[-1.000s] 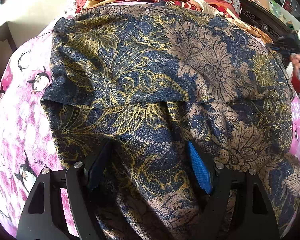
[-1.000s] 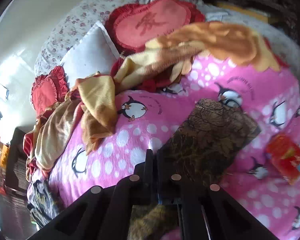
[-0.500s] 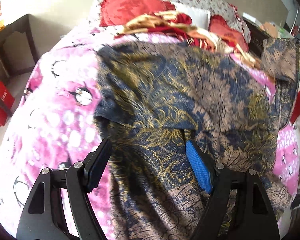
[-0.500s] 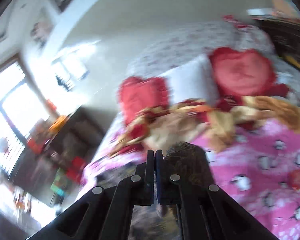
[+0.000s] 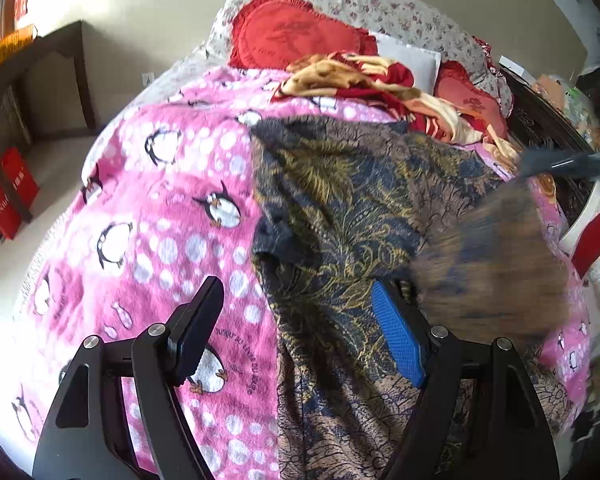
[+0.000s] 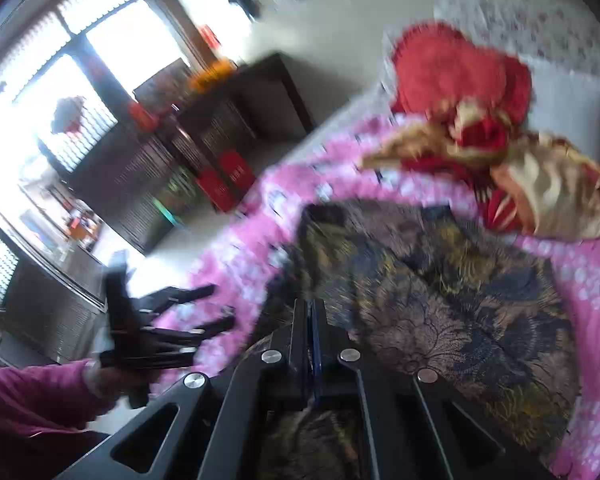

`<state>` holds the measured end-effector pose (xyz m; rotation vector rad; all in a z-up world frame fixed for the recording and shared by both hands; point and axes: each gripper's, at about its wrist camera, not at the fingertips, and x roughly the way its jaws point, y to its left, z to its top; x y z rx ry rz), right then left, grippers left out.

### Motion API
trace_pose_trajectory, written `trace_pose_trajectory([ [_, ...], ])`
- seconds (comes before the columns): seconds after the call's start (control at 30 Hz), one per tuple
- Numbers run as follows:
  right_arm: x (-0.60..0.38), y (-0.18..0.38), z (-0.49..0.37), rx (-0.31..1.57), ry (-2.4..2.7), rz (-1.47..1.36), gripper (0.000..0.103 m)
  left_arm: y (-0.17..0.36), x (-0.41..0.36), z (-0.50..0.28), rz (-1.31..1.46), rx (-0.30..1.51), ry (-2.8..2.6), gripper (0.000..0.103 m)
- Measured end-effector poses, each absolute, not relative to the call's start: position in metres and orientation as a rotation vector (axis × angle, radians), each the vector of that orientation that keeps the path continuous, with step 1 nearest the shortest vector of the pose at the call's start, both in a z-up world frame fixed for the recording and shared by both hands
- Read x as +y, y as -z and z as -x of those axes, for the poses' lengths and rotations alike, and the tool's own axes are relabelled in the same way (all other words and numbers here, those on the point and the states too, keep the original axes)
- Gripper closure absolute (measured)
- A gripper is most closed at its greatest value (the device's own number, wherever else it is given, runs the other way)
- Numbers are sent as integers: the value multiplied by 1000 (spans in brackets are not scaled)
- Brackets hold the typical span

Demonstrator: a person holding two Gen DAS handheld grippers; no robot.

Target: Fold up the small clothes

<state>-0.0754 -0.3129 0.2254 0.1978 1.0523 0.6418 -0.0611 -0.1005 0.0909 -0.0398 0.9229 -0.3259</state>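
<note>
While the right gripper (image 6: 309, 320), jaws pinching the patterned garment (image 5: 340, 208), is carrying a fold across, the left gripper (image 5: 296, 332) is hovering spread beside it, ready to pin the crease.

a home bedroom. a bed fills most of both views, covered by a pink penguin-print blanket (image 5: 168, 216), with red heart-shaped cushions (image 5: 288, 36) and a floral pillow (image 5: 400, 20) at the top of the frame. a dark wooden cabinet (image 6: 220, 128) stands against the cream wall at upper left, beside a bright window (image 6: 60, 60) with blinds.
</note>
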Motion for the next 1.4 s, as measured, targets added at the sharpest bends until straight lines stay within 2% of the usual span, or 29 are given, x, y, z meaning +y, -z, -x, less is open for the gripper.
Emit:
trace_pose_trajectory([
  [0.17, -305, -112, 6, 1233, -373, -162, 102, -82, -110, 60, 62, 988, 410, 26],
  [0.3, -321, -94, -1, 1195, -289, -306, 100, -81, -121, 71, 34, 974, 532, 26],
  [0.33, -324, -100, 4, 1173, -285, -315, 92, -79, -124, 72, 14, 972, 543, 26],
  [0.37, -327, -109, 12, 1148, -289, -314, 78, -78, -128, 73, -9, 973, 548, 26],
  [0.4, -329, -119, 22, 1124, -309, -313, 72, -74, -132, 73, -32, 976, 549, 26],
  [0.43, -330, -132, 39, 1101, -361, -326, 60, -71, -135, 74, -52, 978, 546, 26],
  [0.47, -330, -140, 52, 1092, -402, -342, 56, -68, -136, 74, -57, 979, 544, 26],
  [0.57, -320, -141, 92, 1130, -514, -364, 55, -62, -135, 72, -35, 990, 540, 26],
  [0.73, -306, -84, 96, 1265, -450, -360, 55, -62, -121, 71, 3, 991, 517, 26],
  [0.77, -306, -76, 90, 1276, -446, -381, 58, -65, -118, 73, -3, 980, 516, 26],
  [0.8, -303, -71, 84, 1289, -449, -388, 65, -68, -114, 76, -22, 964, 513, 26],
  [0.83, -298, -73, 78, 1304, -459, -366, 86, -72, -109, 78, -49, 946, 507, 26],
  [0.87, -292, -78, 74, 1295, -482, -347, 98, -75, -103, 80, -79, 928, 495, 26],
  [0.97, -271, -131, 63, 1145, -582, -293, 98, -75, -89, 77, -111, 911, 467, 26],
  [1.07, -264, -145, 39, 1125, -495, -238, 98, -76, -82, 71, -92, 920, 442, 26],
  [1.13, -266, -142, 37, 1169, -482, -243, 93, -78, -77, 73, -69, 895, 459, 26],
  [1.2, -271, -135, 52, 1192, -479, -229, 73, -77, -76, 75, -61, 885, 469, 26],
  [1.23, -277, -128, 65, 1207, -467, -220, 56, -74, -76, 75, -57, 887, 475, 26],
  [1.27, -281, -123, 76, 1220, -457, -212, 52, -72, -77, 76, -51, 890, 481, 26],
  [1.4, -300, -76, 101, 1319, -395, -249, 52, -60, -86, 71, -5, 941, 485, 26],
])
